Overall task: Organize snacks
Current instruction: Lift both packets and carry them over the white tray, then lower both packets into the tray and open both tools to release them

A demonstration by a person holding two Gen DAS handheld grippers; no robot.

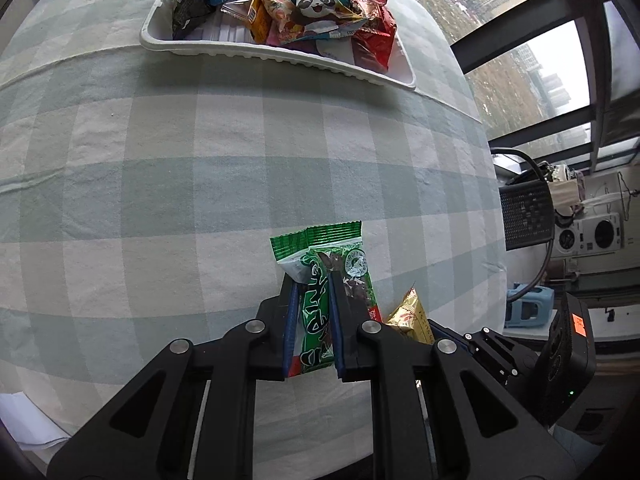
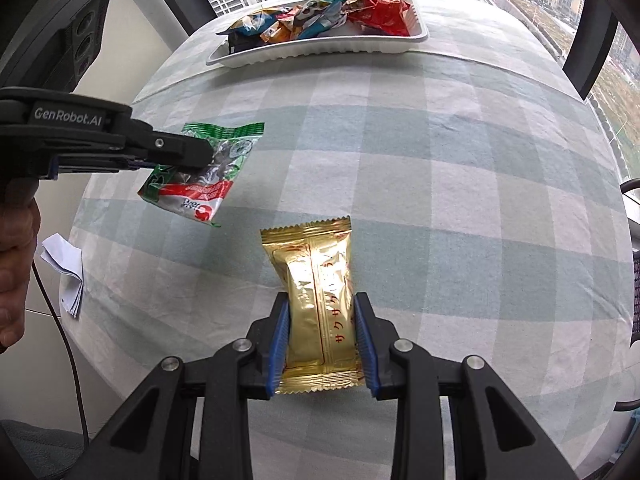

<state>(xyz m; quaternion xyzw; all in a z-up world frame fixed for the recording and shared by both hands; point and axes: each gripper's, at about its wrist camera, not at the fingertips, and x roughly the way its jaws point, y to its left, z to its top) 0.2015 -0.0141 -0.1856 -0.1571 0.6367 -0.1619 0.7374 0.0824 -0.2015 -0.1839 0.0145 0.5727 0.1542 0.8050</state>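
My left gripper (image 1: 313, 280) is shut on a green snack packet (image 1: 320, 256), which hangs between its blue pads above the checked tablecloth. From the right wrist view the same gripper (image 2: 192, 152) comes in from the left with the green packet (image 2: 200, 184) lifted off the cloth. A gold snack packet (image 2: 316, 296) sits pinched between the pads of my right gripper (image 2: 321, 300). Its gold corner (image 1: 410, 316) shows to the right of my left fingers. A white tray (image 1: 280, 54) at the far side holds several snack packets; the tray (image 2: 320, 46) also shows in the right wrist view.
The round table wears a pale green checked cloth (image 1: 160, 160). Folded white paper (image 2: 66, 276) lies at the table's left edge, near a person's hand (image 2: 16, 272). A mesh chair (image 1: 526, 216) and a window stand beyond the right edge.
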